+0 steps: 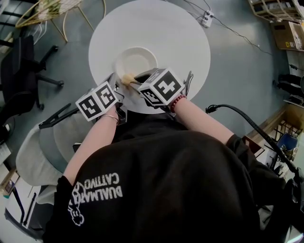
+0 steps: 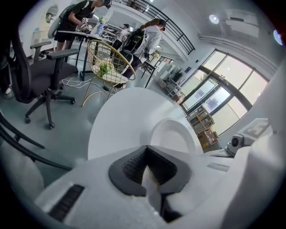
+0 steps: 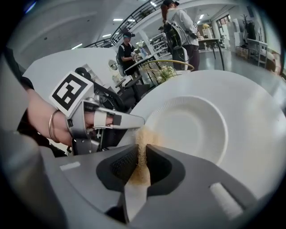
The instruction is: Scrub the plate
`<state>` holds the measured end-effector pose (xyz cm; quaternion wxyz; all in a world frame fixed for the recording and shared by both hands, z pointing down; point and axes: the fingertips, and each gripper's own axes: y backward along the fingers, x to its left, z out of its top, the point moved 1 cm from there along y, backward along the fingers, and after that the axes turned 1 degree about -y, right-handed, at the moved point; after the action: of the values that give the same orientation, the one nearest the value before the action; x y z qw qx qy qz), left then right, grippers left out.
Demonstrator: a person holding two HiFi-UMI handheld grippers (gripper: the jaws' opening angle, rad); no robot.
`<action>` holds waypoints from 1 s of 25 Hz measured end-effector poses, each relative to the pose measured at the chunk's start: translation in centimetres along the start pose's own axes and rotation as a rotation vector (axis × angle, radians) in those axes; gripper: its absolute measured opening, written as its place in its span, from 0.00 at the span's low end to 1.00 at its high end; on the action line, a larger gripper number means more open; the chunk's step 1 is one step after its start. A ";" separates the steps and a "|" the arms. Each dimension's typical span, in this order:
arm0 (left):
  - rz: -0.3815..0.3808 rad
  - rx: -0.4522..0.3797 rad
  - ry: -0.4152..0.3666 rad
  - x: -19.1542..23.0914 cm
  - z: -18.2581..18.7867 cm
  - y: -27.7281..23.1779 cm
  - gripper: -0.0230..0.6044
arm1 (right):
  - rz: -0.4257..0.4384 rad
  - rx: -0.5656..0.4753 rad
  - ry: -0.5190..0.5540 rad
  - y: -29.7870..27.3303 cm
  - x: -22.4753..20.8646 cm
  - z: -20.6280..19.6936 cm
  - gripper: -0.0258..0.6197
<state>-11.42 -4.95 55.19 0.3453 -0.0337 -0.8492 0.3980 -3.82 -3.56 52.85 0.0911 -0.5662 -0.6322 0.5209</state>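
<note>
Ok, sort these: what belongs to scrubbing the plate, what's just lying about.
Job: white fluted paper plate; tan sponge scrap; left gripper, shut on plate rim; right gripper, shut on sponge.
Lying about: black office chair; gold wire chair; white power strip; brown cardboard box.

Open-plan office: swivel chair (image 2: 44, 74), desks (image 3: 210, 41), tall windows (image 2: 225, 87).

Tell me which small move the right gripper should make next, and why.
Probably sweep the sponge forward onto the centre of the plate: the right gripper pinches it at the near rim, and the left gripper clamps that rim.
</note>
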 end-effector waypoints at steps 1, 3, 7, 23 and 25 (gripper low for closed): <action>0.000 -0.001 -0.002 0.0 0.0 0.0 0.04 | -0.002 0.013 0.000 -0.1 -0.1 -0.3 0.13; -0.001 -0.005 -0.004 -0.1 0.0 0.0 0.04 | -0.003 0.024 0.001 0.0 -0.3 -0.8 0.13; 0.004 -0.005 -0.007 -0.2 -0.2 0.1 0.04 | -0.004 0.030 -0.017 0.5 -0.2 -1.7 0.13; 0.022 0.020 -0.048 -0.3 0.0 -0.3 0.04 | -0.084 -0.048 -0.247 5.4 -6.6 -3.1 0.13; 0.021 0.026 -0.066 -0.4 0.1 -0.4 0.04 | -0.102 -0.060 -0.262 6.1 -7.3 -3.0 0.14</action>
<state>-11.11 -5.43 55.16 0.3133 -0.0251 -0.8546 0.4134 4.57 -8.93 53.04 0.0173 -0.4630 -0.6820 0.5659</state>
